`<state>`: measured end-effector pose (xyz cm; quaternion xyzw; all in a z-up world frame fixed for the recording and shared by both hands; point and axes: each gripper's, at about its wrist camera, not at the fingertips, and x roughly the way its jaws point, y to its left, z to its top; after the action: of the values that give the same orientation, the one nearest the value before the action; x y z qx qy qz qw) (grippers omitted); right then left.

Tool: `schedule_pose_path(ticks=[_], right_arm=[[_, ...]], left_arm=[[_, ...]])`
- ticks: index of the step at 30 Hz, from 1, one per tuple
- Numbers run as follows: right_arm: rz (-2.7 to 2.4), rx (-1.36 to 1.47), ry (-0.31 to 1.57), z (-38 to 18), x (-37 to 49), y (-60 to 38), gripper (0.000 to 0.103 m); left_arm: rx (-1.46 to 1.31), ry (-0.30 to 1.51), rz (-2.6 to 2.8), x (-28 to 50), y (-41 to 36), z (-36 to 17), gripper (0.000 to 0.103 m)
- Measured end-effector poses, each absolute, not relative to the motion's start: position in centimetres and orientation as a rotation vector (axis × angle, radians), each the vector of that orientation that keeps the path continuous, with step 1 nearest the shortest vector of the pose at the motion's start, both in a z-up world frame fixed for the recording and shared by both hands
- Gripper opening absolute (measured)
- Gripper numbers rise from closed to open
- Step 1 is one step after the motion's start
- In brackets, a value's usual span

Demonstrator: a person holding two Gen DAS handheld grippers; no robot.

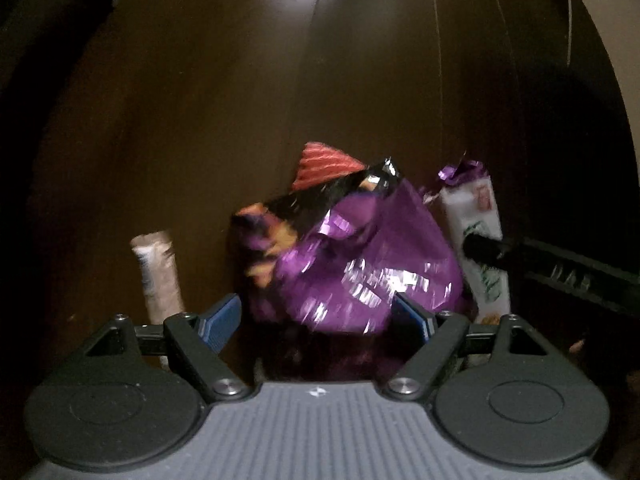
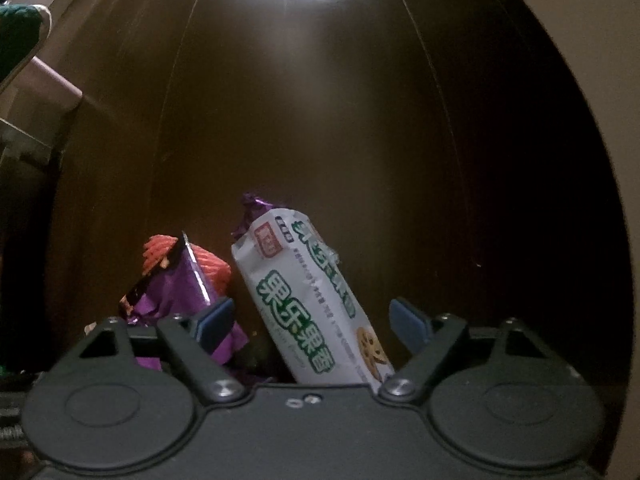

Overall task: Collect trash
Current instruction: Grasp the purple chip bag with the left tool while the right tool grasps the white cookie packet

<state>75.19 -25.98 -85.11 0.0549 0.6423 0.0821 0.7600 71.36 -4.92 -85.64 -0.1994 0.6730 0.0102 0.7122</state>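
Note:
My left gripper point(image 1: 318, 318) is open, its blue pads wide apart around the near end of a crumpled purple foil wrapper point(image 1: 360, 264) with black and orange print. Behind it lies an orange ribbed foam piece point(image 1: 324, 164). A white cookie packet with green print point(image 1: 480, 240) lies to its right, a beige stick packet point(image 1: 158, 272) to its left. My right gripper point(image 2: 312, 320) is open, with the white cookie packet point(image 2: 316, 304) lying between its pads. The purple wrapper point(image 2: 188, 292) and orange foam point(image 2: 208, 268) are at its left. The right gripper's black finger point(image 1: 560, 272) shows on the cookie packet.
Everything lies on a dark brown wooden table point(image 1: 240, 100). A pale wall or edge point(image 1: 600, 40) curves along the right side. At the far left of the right wrist view stand a green knitted thing point(image 2: 20, 36) and a pinkish box point(image 2: 52, 84).

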Motion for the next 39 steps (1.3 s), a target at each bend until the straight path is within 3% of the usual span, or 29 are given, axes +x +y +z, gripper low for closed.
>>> schedule_pose_path(ticks=[9, 11, 13, 15, 16, 19, 25, 32, 39], right_arm=[[0.202, 0.123, 1.412, -87.5, 75.4, -26.1, 0.074], [0.208, 0.134, 1.416, -87.8, 75.3, -26.2, 0.071], [0.208, 0.129, 1.409, -87.9, 75.3, -26.2, 0.069], [0.205, 0.122, 1.393, -87.7, 75.1, -26.2, 0.064], [0.208, 0.123, 1.387, -87.7, 75.1, -26.1, 0.053], [0.215, 0.123, 1.383, -87.6, 75.1, -25.9, 0.04], [0.159, 0.048, 1.358, -85.9, 74.2, -25.4, 0.025], [0.17, 0.031, 1.331, -80.0, 71.5, -25.5, 0.024], [0.24, 0.043, 1.331, -70.7, 66.7, -25.0, 0.023]], left_arm=[[-0.548, 1.51, 0.025, 72.5, -4.6, -87.9, 0.081], [-0.562, 1.507, 0.036, 72.5, -4.5, -88.0, 0.07], [-0.55, 1.522, 0.028, 72.5, -4.8, -88.0, 0.045], [-0.533, 1.515, 0.028, 72.4, -5.0, -87.5, 0.035], [-0.531, 1.511, 0.023, 72.3, -5.0, -87.3, 0.034], [-0.505, 1.495, 0.032, 72.0, -5.2, -86.3, 0.032], [-0.467, 1.48, 0.068, 71.0, -5.2, -83.6, 0.024], [-0.369, 1.467, 0.073, 68.5, -5.4, -78.1, 0.019], [-0.275, 1.444, 0.041, 64.4, -5.2, -69.2, 0.019]])
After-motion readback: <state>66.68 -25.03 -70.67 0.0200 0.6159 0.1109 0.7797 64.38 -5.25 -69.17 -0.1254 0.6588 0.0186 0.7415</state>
